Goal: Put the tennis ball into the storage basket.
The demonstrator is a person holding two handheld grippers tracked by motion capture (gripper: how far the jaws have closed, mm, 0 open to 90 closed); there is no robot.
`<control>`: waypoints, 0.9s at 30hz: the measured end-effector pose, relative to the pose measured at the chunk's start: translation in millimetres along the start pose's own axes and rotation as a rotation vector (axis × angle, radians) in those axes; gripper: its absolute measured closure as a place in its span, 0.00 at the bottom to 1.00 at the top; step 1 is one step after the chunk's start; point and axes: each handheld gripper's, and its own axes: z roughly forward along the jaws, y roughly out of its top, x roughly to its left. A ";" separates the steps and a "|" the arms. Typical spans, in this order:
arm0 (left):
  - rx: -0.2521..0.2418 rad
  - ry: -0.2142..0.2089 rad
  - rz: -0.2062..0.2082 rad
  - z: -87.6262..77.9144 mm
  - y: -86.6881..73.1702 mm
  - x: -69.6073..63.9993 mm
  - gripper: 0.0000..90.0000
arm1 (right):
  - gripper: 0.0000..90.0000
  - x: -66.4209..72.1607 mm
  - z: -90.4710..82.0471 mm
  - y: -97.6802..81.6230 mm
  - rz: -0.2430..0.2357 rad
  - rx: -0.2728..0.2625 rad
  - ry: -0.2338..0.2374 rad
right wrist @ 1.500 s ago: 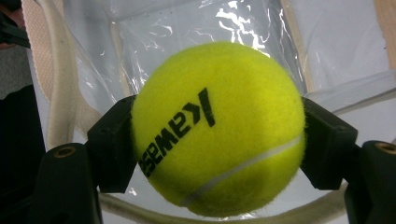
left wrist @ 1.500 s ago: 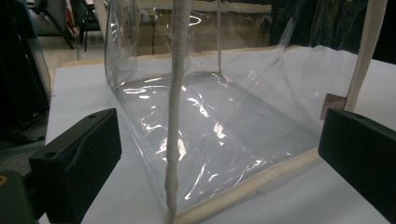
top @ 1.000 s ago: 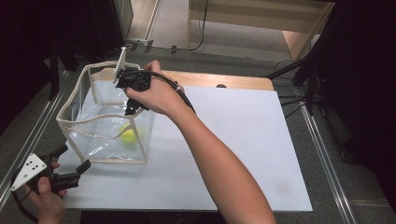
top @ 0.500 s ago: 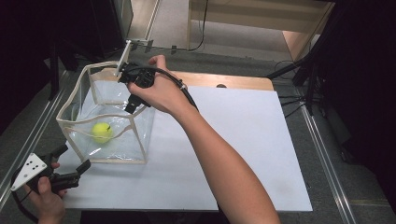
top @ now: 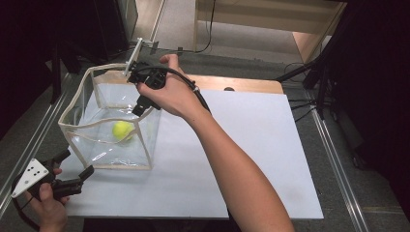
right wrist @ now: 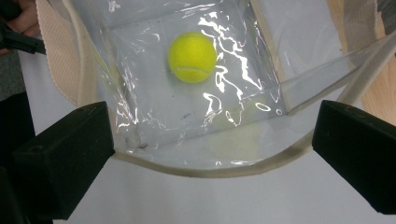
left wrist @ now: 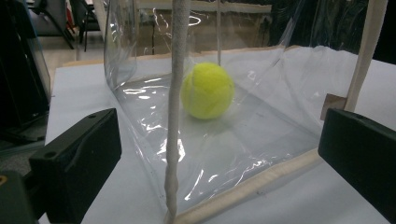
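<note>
A clear plastic bag (top: 118, 166) with cream trim stands open-topped on the left of the white board (top: 251, 145). A yellow tennis ball (top: 123, 130) lies loose on its floor. My right gripper (top: 140, 104) hangs over the bag's far right rim and points down into it. Its jaws have just been opening and stand wide apart with nothing between them. In the right gripper view the ball (right wrist: 192, 57) lies well below the right gripper (right wrist: 210, 121) and the rim (right wrist: 210, 170). My left gripper (top: 76, 163) is open just off the bag's near left corner. In the left gripper view the left gripper (left wrist: 219, 121) faces a trim post (left wrist: 177, 93) and the ball (left wrist: 208, 91).
The board's right half (top: 270, 164) is bare white surface. A wooden strip (top: 241, 83) runs along its far edge. Metal rails (top: 333, 159) flank the table on both sides. Dark stands and cables (top: 314, 77) sit at the back right.
The ball rolled to the left of the bag's floor, then back toward the middle. My right hand rose a little above the rim. The left gripper stayed put.
</note>
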 end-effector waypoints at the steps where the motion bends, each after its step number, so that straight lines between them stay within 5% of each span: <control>1: 0.000 0.000 0.000 0.0 0.0 0.0 0.00 | 0.00 0.0 0.0 0.0 0.000 0.000 0.000; 27: 0.006 0.003 0.005 0.3 0.0 -0.5 0.00 | 0.00 -6.8 -3.4 -34.3 0.020 -0.001 -0.005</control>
